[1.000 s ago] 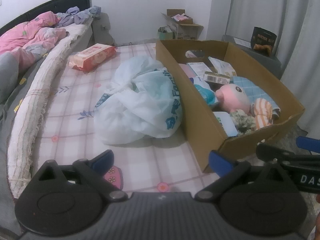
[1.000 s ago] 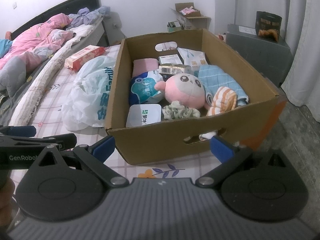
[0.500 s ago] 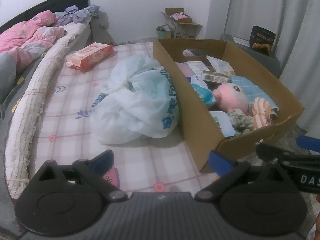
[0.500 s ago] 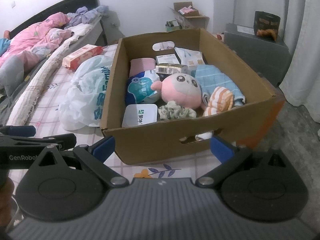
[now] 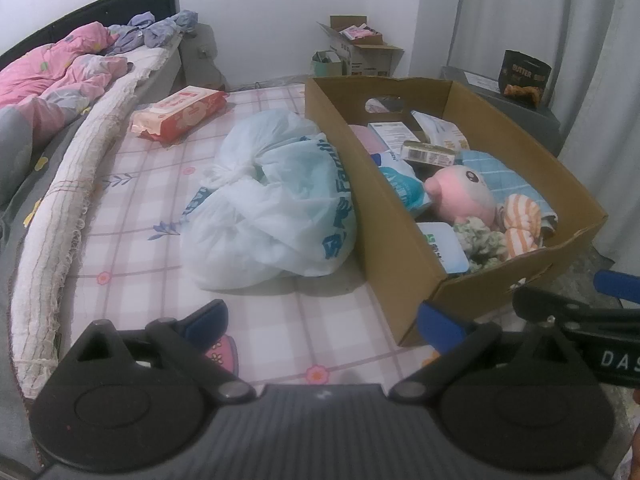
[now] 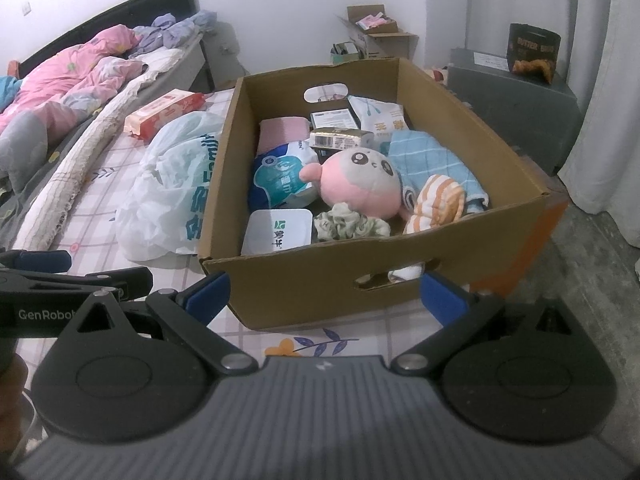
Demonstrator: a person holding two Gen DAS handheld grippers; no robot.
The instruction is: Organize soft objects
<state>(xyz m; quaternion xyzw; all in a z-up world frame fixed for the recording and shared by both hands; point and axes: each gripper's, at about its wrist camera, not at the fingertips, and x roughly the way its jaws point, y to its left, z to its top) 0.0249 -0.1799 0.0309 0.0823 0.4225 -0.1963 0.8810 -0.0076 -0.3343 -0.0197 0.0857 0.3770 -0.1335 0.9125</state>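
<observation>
— Where are the soft things?
— Centre frame: a pink plush toy [image 6: 362, 184], a blue towel [image 6: 430, 158] and a striped orange cloth [image 6: 440, 204] lie together in the cardboard box [image 6: 320, 284] on the bed [image 5: 132, 216]. A tied plastic bag [image 5: 272, 208] touches the box's left wall.
— And the tongs?
— Left tongs [image 5: 324, 316] and right tongs [image 6: 324, 296], lower frame, both spread wide, holding nothing.

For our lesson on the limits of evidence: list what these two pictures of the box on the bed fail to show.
- Contents of the tied plastic bag: left view, hidden by its cloudy film.
- Floor of the cardboard box: right view, covered by the pink plush toy and packets.
- White item behind the handle slot: right view, box wall hides most.
- Far open carton: both views, contents too small.
</observation>
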